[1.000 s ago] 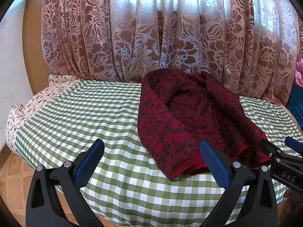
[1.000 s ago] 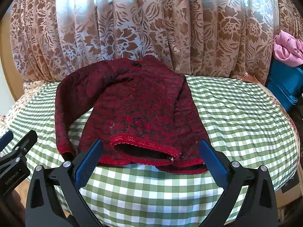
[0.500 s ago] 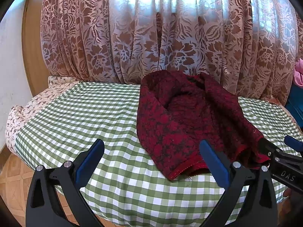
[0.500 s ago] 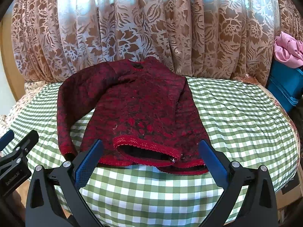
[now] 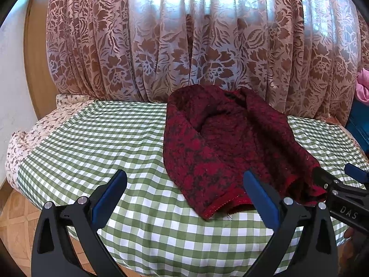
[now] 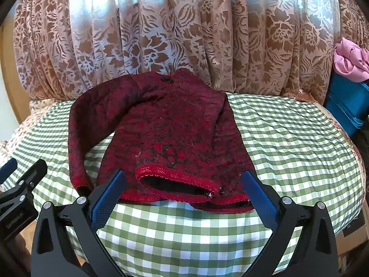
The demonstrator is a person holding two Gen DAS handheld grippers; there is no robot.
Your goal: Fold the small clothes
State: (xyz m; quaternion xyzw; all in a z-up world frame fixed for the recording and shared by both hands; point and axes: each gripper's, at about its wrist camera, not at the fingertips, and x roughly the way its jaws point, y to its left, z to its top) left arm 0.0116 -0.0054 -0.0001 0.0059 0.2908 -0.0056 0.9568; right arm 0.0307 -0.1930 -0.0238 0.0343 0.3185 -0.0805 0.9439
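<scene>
A: Why both tongs spread, gripping nothing?

B: The sweater lies flat on the checked cloth, hem between the right tongs. Left tongs hover left of its sleeve, probably lining up.

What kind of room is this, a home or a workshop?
Most likely a room in a home: a floral curtain hangs behind a surface covered with a green checked cloth, with a red sweater laid out on it.
</scene>
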